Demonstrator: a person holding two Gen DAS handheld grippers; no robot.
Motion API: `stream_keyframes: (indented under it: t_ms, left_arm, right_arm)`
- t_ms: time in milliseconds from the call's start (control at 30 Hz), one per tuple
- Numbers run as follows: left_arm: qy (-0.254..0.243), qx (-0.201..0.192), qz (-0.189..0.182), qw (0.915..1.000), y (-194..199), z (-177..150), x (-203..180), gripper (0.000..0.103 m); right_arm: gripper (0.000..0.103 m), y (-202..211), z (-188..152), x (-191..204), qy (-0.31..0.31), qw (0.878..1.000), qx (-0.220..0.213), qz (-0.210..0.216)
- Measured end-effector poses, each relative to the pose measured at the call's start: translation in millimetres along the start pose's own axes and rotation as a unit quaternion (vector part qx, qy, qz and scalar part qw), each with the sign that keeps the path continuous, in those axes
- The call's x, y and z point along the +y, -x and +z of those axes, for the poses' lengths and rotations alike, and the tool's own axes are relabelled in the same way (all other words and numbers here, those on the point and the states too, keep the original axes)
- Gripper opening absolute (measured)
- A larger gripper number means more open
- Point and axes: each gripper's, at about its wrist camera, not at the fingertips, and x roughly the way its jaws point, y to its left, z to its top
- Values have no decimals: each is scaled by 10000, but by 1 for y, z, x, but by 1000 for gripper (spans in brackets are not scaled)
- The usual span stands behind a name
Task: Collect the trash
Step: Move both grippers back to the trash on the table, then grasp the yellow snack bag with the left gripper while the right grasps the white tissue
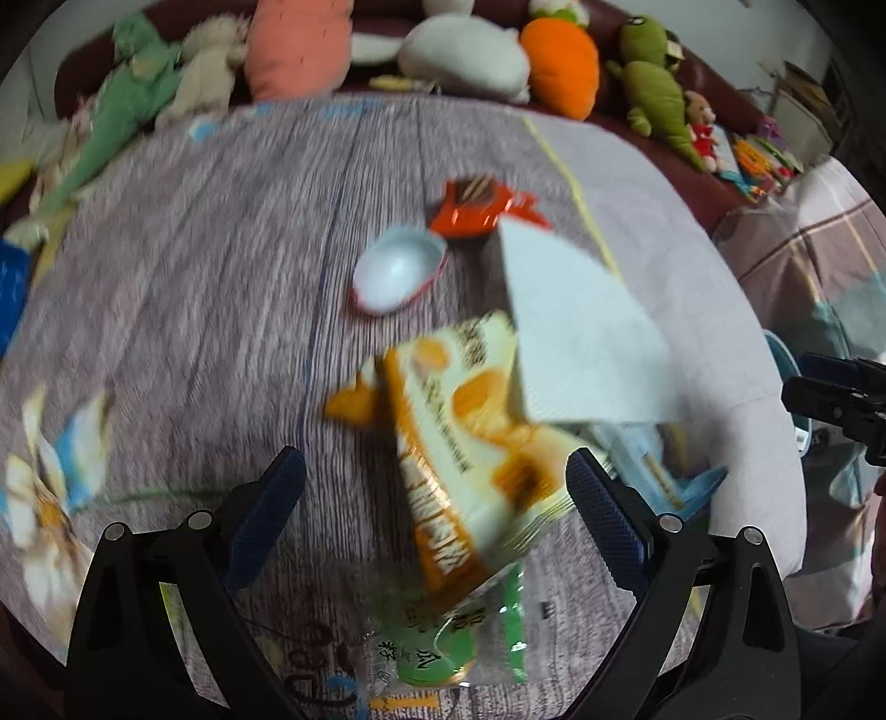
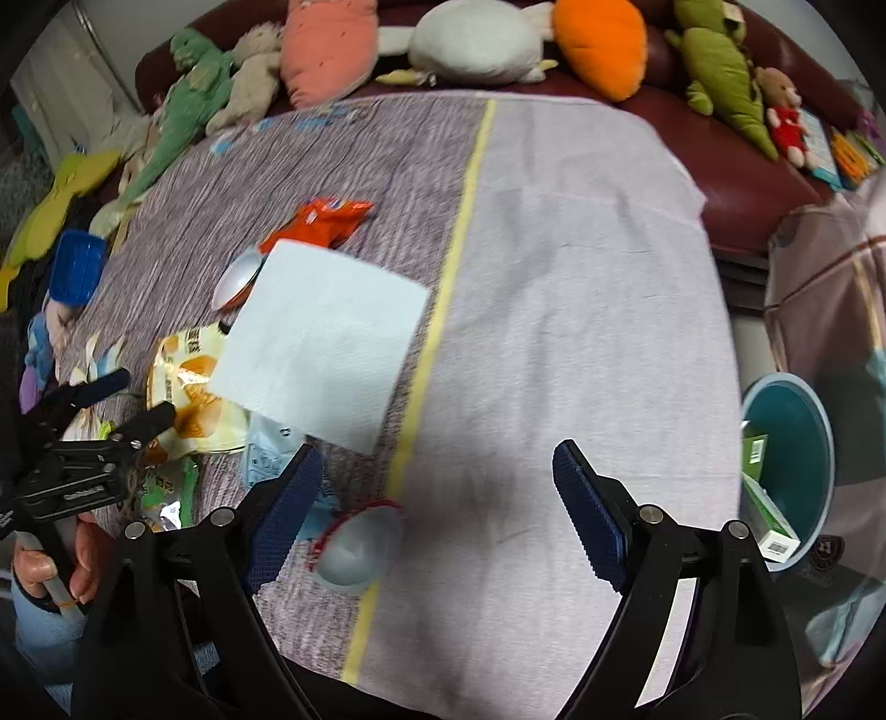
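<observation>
With both pairs of fingers spread wide and gripping nothing, the left gripper (image 1: 434,498) hangs just over a yellow snack bag (image 1: 470,443), which lies between its blue pads, while the right gripper (image 2: 437,498) hovers above bare pale cloth with a clear egg-shaped shell (image 2: 354,548) just beside its left finger. Around the yellow bag the litter is bunched: a green wrapper (image 1: 459,642) under its near end, a white napkin (image 1: 576,332) overlapping its far end, a light blue packet (image 2: 266,454) beside it, and farther out a second shell half (image 1: 396,271) next to an orange wrapper (image 1: 482,207). All of this sits on the bedspread (image 2: 554,277). Off its right edge stands the teal bin (image 2: 819,432), already holding what look like green and white cartons (image 2: 769,515). Collection seems barely begun: some boxes are binned, but at least seven pieces remain on the cloth. Plush toys (image 2: 470,39) line the far sofa.
</observation>
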Motion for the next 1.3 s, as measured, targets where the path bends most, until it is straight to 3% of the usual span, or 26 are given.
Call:
stream_keyframes:
  t_ms: [133,200,267,367,733,1000,1033,1067,1167,1300]
  left_arm:
    - [215,150,-222,9994,-17,-5,11,95]
    - [304,75,-448,9985,-20,-5,14,89]
    - [331,77,-597,9976,-22,-4,15,41]
    - [432,-22,-721,9965,-23,4,20,29]
    - [457,-65,-616,9970,-33,22,28,28]
    - [551,-7,-610,9966,-41,26,32,31]
    - [549,-4,-600,9967,-42,27,31,31]
    - [543,-7,-587,9968,-42,27,30,30]
    - [518,-42,-526,9973,-39,29,26,28]
    - [465,-125,-362,9982,-33,29,19,27]
  right_arm:
    - [81,-11,2,13,73,9999,151,-16]
    - [81,-16,4,17,129,9997,211,-38]
    - [81,-22,7,23,176,9995,257,-76]
    - [81,-31,16,27,221,9992,324,-81]
    - [81,-91,63,51,418,9976,456,295]
    - [81,-132,75,55,446,9962,563,484]
    - [66,-133,74,56,482,9960,526,530]
    - [45,-134,74,57,515,9955,523,607]
    - [33,-134,74,59,504,9947,509,744]
    - [27,-116,77,52,403,9958,250,781]
